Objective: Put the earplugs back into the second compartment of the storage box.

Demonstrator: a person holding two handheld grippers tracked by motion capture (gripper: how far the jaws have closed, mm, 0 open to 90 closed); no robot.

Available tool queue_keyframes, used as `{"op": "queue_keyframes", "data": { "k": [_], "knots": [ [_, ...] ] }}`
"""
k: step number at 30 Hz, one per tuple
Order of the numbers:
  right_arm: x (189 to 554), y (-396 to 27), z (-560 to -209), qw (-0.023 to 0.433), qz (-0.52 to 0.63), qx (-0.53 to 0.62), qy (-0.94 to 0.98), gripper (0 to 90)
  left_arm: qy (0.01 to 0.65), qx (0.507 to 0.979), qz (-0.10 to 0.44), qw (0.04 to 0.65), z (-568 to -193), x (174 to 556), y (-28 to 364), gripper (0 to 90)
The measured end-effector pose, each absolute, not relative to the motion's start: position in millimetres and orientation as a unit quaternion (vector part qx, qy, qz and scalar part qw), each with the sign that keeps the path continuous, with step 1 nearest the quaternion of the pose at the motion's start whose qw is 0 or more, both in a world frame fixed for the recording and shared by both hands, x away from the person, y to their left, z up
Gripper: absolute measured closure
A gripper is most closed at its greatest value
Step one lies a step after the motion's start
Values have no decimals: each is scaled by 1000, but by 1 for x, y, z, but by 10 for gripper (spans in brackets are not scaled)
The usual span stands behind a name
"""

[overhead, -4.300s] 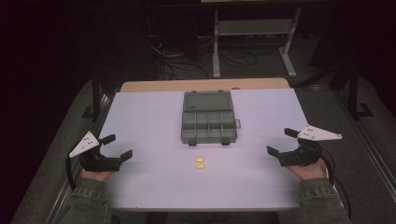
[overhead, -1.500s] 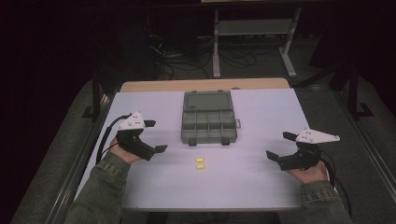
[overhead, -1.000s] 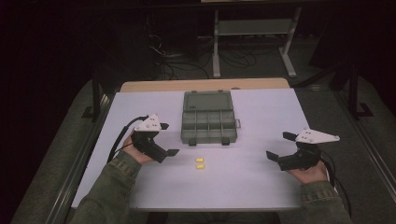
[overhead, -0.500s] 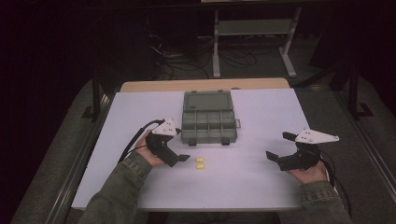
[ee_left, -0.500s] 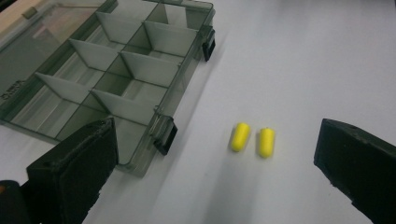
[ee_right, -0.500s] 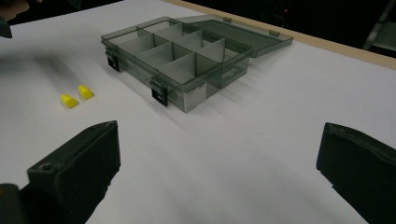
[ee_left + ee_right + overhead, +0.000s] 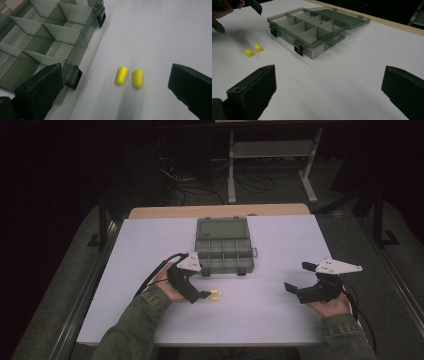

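Left tool [image 7: 204, 294] is hovering wide open, gripping nothing, with two yellow earplugs [image 7: 130, 76] lying on the counter [image 7: 280, 320] just ahead between its jaws. Right tool [image 7: 295, 291] is resting open, empty, earplugs well off.

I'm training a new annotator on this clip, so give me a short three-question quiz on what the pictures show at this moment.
1. True or false: the left gripper is shut on one of the yellow earplugs.
2. Multiple choice: the organiser box is A) closed and latched, B) open with its lid laid back, compartments showing nothing inside, C) open and full of parts.
3. Fill in: the two earplugs lie side by side on the white table, just ____ the box's latched front edge.

Key
1. False. Its jaws stand wide apart, the earplugs lying between and ahead of them, untouched.
2. B.
3. In front of, on the person's side. The right gripper rests open, far off.
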State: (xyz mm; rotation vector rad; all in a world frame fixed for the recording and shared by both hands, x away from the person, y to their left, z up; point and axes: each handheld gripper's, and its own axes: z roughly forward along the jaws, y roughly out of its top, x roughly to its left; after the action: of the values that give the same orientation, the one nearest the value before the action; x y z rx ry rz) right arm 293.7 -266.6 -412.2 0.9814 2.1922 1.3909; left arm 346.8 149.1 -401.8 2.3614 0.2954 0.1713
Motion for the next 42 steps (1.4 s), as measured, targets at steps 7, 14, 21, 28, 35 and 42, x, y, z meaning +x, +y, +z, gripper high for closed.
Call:
{"op": "queue_keyframes", "data": {
  "k": [7, 14, 21, 28, 35, 42],
  "knots": [
    [294, -266, -413, 181, 490, 346, 779, 0, 107, 925, 60, 360, -409, 345, 141, 4],
    [294, -264, -414, 179, 486, 346, 782, 0, 95, 927, 48, 358, -415, 348, 136, 89],
    [294, -263, -415, 178, 484, 343, 785, 0, 84, 929, 31, 359, -421, 355, 133, 276],
    [294, -262, -415, 178, 484, 341, 786, 0, 85, 931, 21, 354, -426, 362, 133, 424],
    [294, -263, -415, 179, 484, 342, 785, 0, 87, 933, 13, 349, -432, 366, 133, 502],
    [294, -263, -415, 179, 483, 342, 786, 0, 77, 936, 11, 345, -435, 365, 129, 566]
  ]
}}
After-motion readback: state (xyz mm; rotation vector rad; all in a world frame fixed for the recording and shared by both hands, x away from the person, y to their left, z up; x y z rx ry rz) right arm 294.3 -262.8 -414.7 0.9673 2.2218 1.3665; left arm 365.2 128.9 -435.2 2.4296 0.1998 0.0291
